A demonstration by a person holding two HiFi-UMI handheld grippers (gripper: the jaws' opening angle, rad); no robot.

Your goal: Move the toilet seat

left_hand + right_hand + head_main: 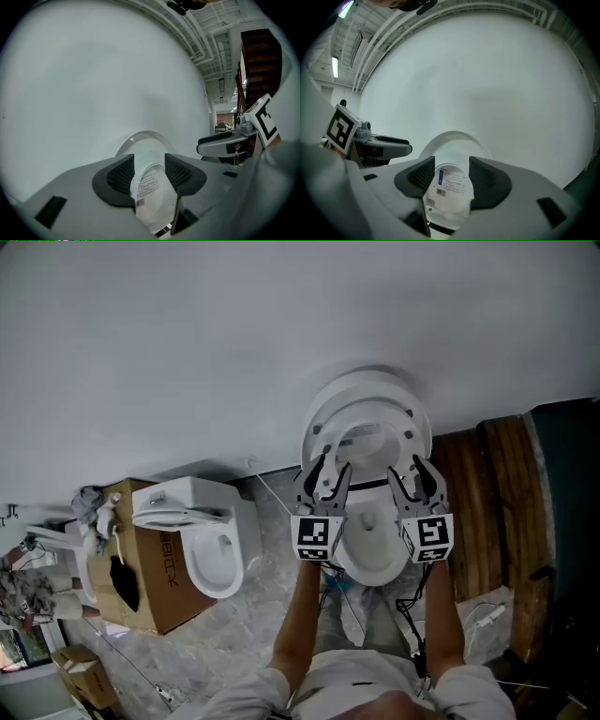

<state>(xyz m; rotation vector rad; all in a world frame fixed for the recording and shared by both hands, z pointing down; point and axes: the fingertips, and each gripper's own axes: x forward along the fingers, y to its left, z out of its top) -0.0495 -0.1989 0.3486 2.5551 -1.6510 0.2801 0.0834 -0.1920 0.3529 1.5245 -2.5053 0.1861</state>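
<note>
A: So, where's the toilet seat (pixel 412 432) rn?

B: Between the two tools, off the bowl (pixel 372 554) and tilted partway up toward the lid (pixel 366 382). The lid stands ahead of both tips, against the wall (pixel 187 352). Left hand-held gripper (pixel 328 470) is clenched on the seat's left rim, right hand-held gripper (pixel 415 472) on its right rim. White plastic w/ a label (pixel 451 180) fills the gap btw each pair of pads (pixel 123 173).

A: Which step, then?

B: Mid-swing, I'd say, grip done. Next move prob needs both sides going together along the hinge arc at the same pace, so the ring doesn't twist. Then a soft landing before letting go.
</note>
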